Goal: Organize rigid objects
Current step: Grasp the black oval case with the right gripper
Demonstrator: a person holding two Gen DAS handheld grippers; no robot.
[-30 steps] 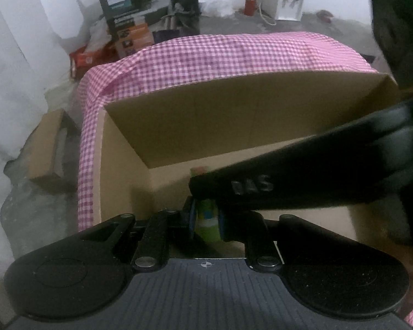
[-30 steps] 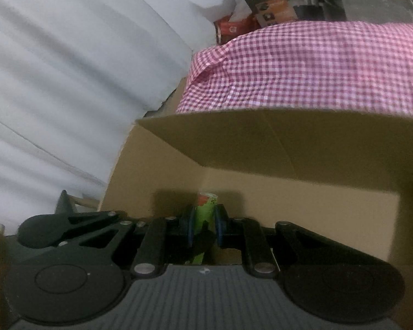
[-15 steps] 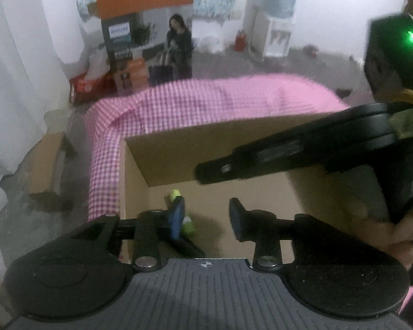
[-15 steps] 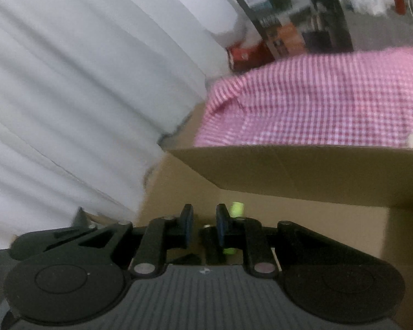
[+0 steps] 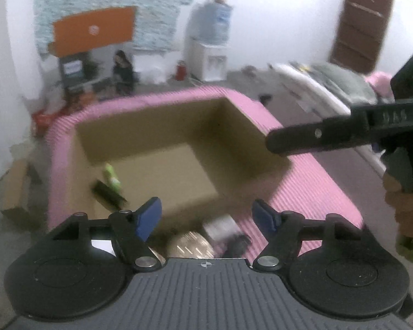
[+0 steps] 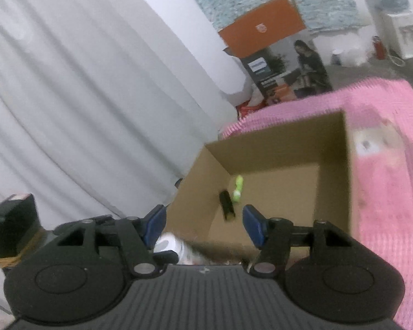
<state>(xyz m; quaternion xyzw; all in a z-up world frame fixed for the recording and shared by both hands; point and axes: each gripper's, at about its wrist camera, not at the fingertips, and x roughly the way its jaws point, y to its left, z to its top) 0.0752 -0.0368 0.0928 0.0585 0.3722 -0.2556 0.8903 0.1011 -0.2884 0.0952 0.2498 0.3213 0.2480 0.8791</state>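
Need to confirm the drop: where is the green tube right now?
In both views the green tube lies on the box floor near its left wall, right beside the black item.

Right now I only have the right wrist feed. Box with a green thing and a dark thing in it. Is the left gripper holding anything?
Observer: No. The left gripper has nothing between its blue pads; its jaws are opening.
Operator: Anything outside the box near it?
Observer: Yes. The left wrist view shows a gold round item and a pale, blurred packet at the near edge, under that gripper.
Operator: Where's my right gripper relative to the box?
Observer: In the left wrist view the right gripper's finger reaches in from the right, above the cardboard box's right wall.
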